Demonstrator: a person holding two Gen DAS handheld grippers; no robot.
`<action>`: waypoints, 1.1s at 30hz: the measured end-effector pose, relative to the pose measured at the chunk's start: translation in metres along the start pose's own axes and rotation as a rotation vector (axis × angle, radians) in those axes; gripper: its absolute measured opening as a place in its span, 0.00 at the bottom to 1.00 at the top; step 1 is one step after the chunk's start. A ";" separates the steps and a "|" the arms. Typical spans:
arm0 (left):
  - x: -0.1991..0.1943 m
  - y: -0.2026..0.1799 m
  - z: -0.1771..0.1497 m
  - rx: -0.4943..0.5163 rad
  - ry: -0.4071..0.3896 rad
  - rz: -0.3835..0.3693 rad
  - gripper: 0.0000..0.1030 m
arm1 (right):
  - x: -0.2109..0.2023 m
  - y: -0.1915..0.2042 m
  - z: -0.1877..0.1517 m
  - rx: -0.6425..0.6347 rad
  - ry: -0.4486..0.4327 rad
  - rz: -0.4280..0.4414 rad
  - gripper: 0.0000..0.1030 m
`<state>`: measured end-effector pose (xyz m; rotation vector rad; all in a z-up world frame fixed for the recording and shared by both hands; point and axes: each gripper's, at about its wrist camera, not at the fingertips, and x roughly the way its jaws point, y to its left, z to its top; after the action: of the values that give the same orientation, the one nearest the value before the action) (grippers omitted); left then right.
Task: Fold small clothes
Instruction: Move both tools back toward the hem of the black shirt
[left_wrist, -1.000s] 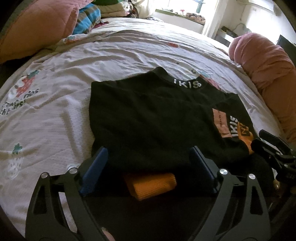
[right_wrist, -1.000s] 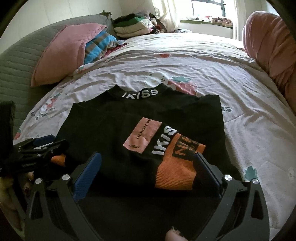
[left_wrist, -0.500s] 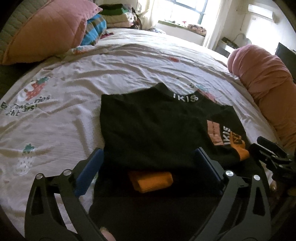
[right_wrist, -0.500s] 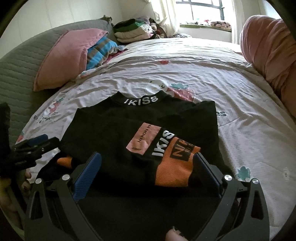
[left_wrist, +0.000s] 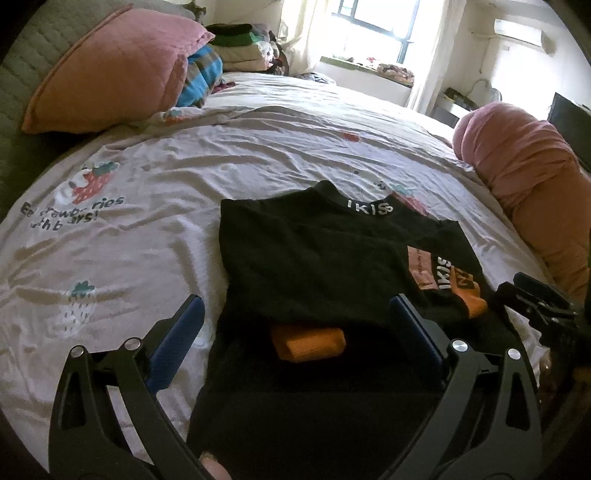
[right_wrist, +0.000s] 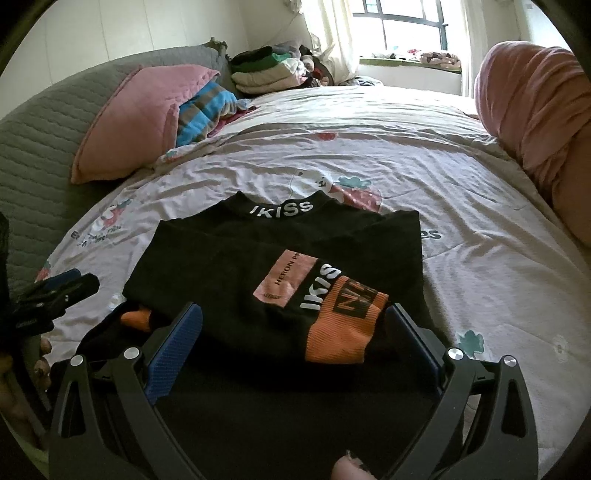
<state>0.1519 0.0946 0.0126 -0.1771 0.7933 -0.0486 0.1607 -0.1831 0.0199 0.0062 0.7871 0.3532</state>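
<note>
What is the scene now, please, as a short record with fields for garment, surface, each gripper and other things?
garment: black IKISS top, sleeves folded in, orange cuffs showing
surface: strawberry-print bed sheet
left gripper: open, over the hem, holding nothing
right gripper: open, at the hem, holding nothing
other things: pink pillow, striped blue cloth, stack of folded clothes, rolled pink quilt

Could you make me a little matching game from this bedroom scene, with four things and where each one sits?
Things:
1. black sweater
2. pink pillow
3. folded clothes stack
4. rolled pink blanket

Places:
A. far end of the bed, near the window
B. along the bed's right edge
C. flat on the sheet, nearest both grippers
D. propped at the bed's left side

Pairs: 1-C, 2-D, 3-A, 4-B
</note>
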 end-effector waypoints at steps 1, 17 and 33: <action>0.000 0.000 -0.002 0.001 0.003 0.003 0.91 | -0.001 0.000 0.000 0.001 0.000 0.001 0.96; -0.014 -0.003 -0.036 0.023 0.041 0.033 0.91 | -0.025 -0.004 -0.017 -0.019 0.000 0.008 0.96; -0.039 0.002 -0.060 -0.003 0.074 0.064 0.91 | -0.050 -0.008 -0.038 -0.057 -0.002 0.016 0.96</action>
<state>0.0815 0.0929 -0.0012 -0.1539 0.8719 0.0062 0.1046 -0.2110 0.0264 -0.0408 0.7749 0.3907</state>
